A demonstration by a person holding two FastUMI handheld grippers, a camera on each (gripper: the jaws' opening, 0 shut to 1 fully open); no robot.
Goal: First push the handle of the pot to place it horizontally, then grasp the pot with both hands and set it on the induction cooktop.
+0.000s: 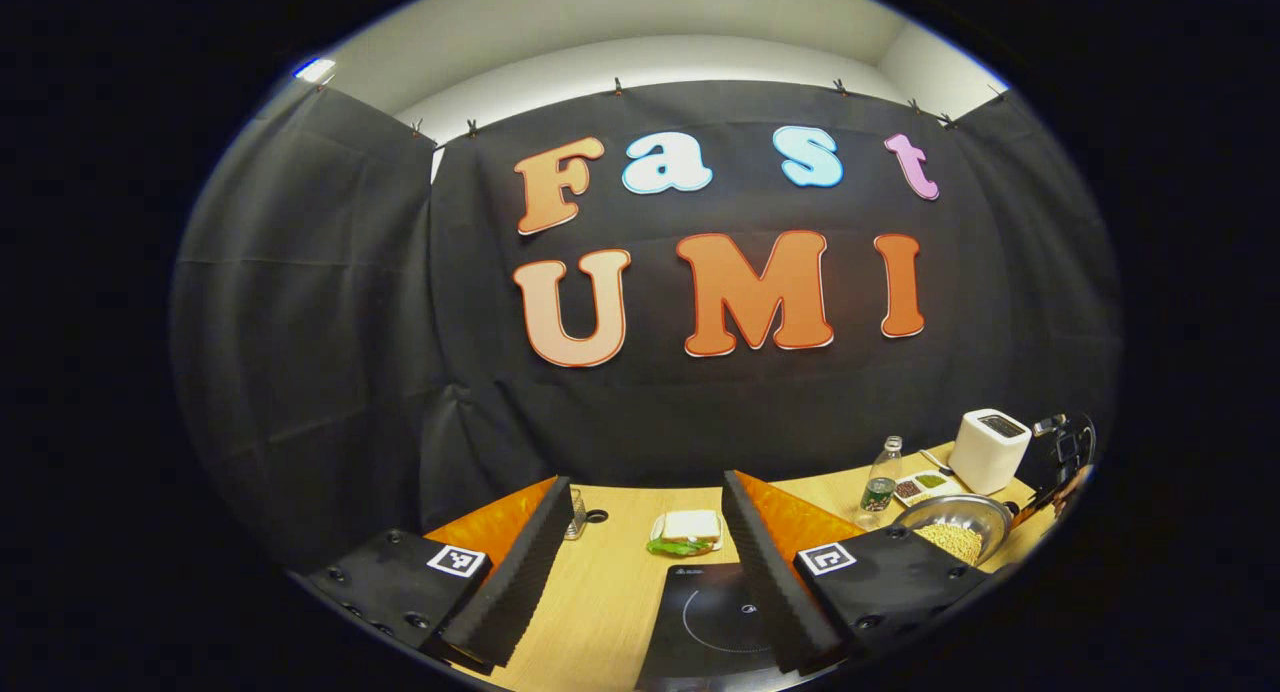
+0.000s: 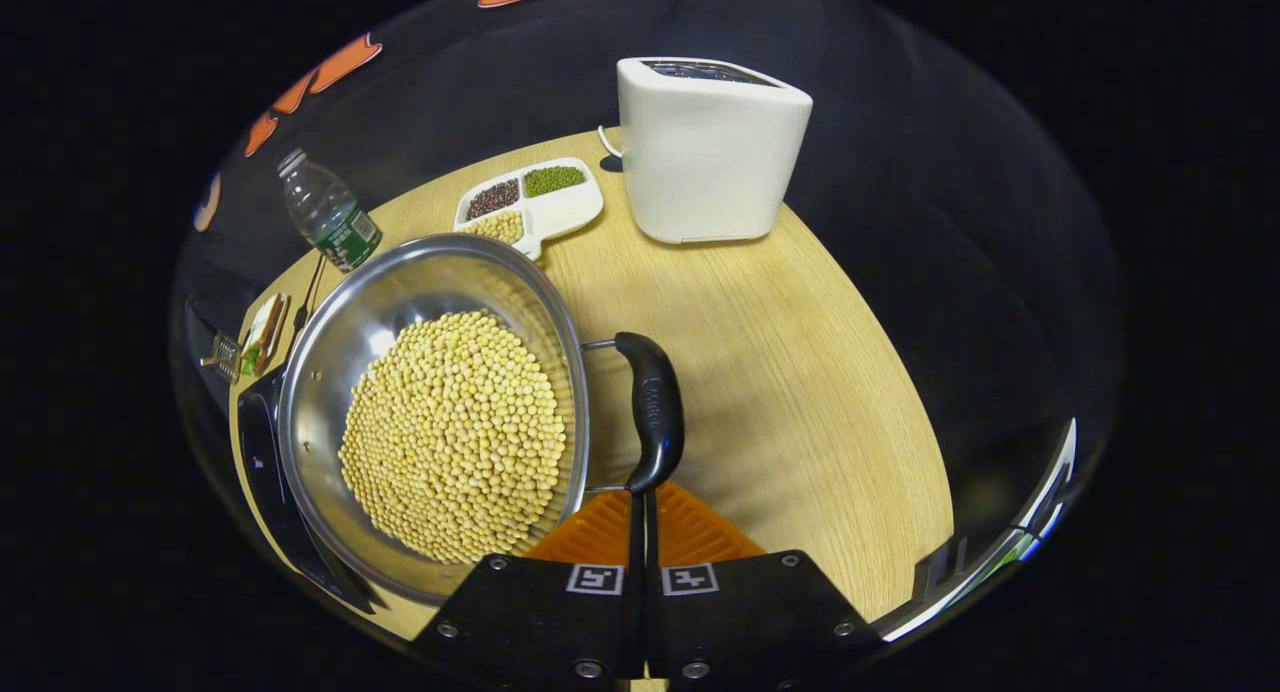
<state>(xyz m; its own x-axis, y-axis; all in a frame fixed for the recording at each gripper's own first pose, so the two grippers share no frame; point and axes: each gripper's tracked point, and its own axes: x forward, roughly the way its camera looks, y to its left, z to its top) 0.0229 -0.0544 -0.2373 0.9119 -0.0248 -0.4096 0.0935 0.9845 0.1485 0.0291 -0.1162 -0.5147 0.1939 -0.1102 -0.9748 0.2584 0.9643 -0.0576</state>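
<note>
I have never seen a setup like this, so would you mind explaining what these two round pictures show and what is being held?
A person holds a two-finger gripper in each hand, and each gripper carries a fisheye camera looking along its own fingers.

In the left gripper view, the left gripper stands open above the wooden table, with the black induction cooktop below it. Farther back lie a sandwich, a bottle and a white toaster.

In the right gripper view, the right gripper is closed, holding nothing, its tips right at the black handle of the steel pot, which is full of soybeans. Behind sits a divided dish of beans.
</note>
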